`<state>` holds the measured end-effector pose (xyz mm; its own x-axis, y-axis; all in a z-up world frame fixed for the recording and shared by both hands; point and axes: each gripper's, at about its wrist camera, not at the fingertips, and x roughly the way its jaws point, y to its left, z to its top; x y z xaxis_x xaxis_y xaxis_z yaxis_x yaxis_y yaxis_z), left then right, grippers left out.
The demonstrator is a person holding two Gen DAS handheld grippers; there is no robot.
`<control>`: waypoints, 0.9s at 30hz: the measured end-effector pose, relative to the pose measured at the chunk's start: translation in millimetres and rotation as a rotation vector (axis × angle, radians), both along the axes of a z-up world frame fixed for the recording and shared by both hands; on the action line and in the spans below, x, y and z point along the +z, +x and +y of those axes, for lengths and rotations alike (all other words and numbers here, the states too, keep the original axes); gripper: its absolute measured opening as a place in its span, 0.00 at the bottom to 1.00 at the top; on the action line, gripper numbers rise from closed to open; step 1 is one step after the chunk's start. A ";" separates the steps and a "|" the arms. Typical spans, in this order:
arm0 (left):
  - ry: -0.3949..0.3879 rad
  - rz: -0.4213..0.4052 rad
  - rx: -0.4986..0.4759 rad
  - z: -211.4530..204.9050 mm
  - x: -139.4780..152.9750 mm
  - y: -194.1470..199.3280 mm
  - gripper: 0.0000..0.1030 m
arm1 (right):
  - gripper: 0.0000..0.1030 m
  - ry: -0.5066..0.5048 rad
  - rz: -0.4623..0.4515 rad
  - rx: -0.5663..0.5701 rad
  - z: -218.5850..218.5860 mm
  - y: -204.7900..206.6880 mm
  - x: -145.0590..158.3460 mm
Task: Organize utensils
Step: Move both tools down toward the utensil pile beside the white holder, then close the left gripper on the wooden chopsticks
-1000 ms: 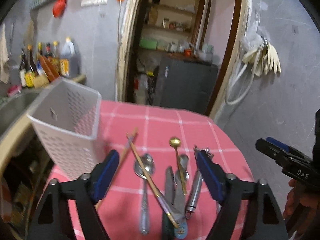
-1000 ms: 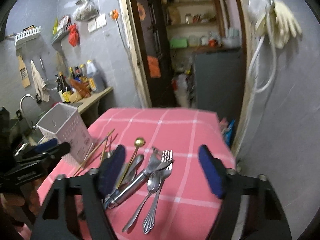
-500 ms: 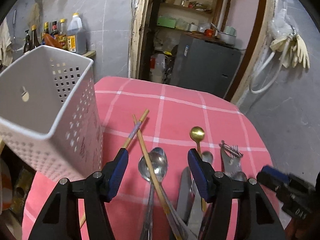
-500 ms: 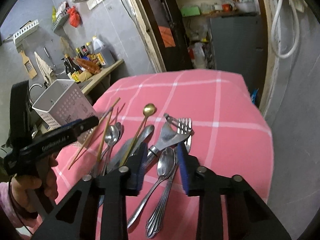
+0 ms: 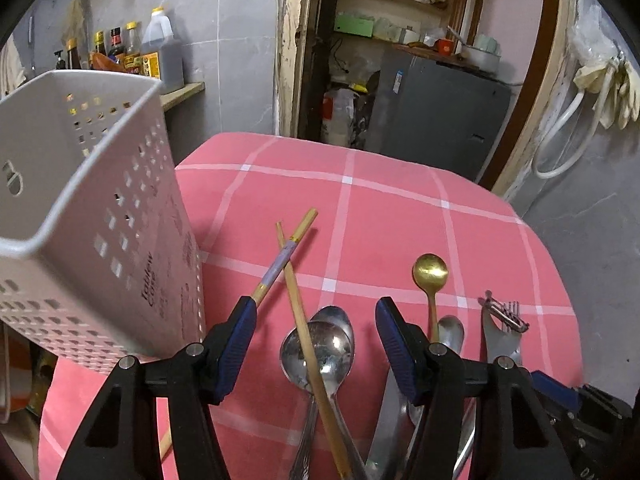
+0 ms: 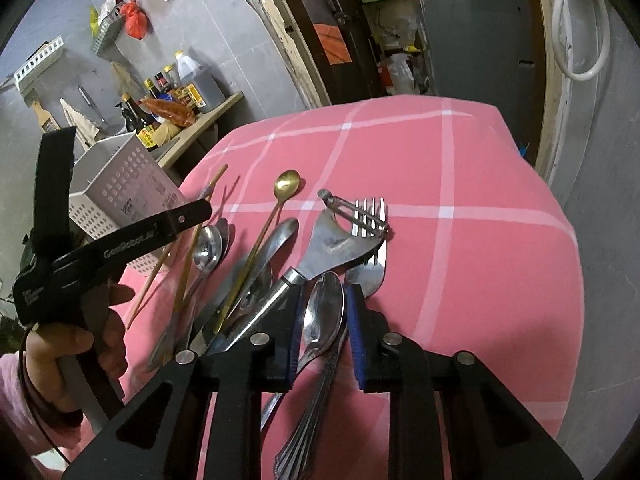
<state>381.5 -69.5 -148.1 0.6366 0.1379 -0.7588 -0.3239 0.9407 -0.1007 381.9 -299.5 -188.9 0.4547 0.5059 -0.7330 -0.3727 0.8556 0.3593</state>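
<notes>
- Utensils lie in a loose overlapping pile on the pink checked tablecloth [image 5: 360,216], handles toward the cameras.
- Two wooden chopsticks [image 5: 298,300] cross near their far tips; one has a purple band and runs behind the left gripper's left finger, the other lies across the bowl of a steel spoon [image 5: 320,350].
- A second spoon bowl sits just under and behind that one.
- Gold long-handled spoon [image 5: 430,270]: round bowl points away, thin handle runs back over the pile.
- Peeler [image 6: 340,240] with a wide steel head and wire blade lies on top of a fork [image 6: 370,216], blade across the tines.
- Another steel spoon [image 6: 324,312], bowl up, sits beside an ornate patterned handle [image 6: 308,420]; right wrist view.
- Butter knife blade [image 6: 276,240] lies under the gold spoon's handle.
- White perforated plastic basket [image 5: 100,216] stands upright at the left edge of the table, just beside the chopsticks. What shows of its inside is bare; the bottom is out of sight.
- Left gripper [image 5: 316,340]: jaws about half open, straddling the plain chopstick and the spoon bowl, pads clear of both. Nothing held.
- Right gripper [image 6: 322,324]: jaws closing, narrow gap, the bowl-up spoon between the blue pads. Can't tell whether the pads are touching it.
- Hand [image 6: 76,340] in a pink sleeve holds the left gripper's handle, seen from the right wrist.
</notes>
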 end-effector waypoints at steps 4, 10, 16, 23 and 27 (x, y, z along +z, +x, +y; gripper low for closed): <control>0.015 0.004 0.005 -5.6 -0.2 9.1 0.58 | 0.17 0.018 0.005 -0.006 -1.0 0.6 -1.5; 0.052 0.011 0.019 -8.5 -2.8 12.6 0.58 | 0.17 0.045 0.014 -0.009 -5.2 -0.9 -4.0; 0.033 0.055 0.054 12.0 -10.1 -4.1 0.58 | 0.17 0.067 0.028 -0.014 -10.1 -1.2 -7.7; 0.014 0.021 0.003 11.4 -8.2 -10.8 0.58 | 0.17 0.083 0.029 -0.010 -12.9 -0.3 -10.9; 0.026 -0.015 -0.039 -2.6 -3.3 -0.1 0.58 | 0.17 0.096 0.025 0.001 -17.3 -1.3 -11.5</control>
<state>381.4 -72.2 -151.4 0.6534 0.1323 -0.7454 -0.2852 0.9551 -0.0805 380.6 -316.7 -200.4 0.4361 0.5746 -0.6926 -0.3635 0.8165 0.4485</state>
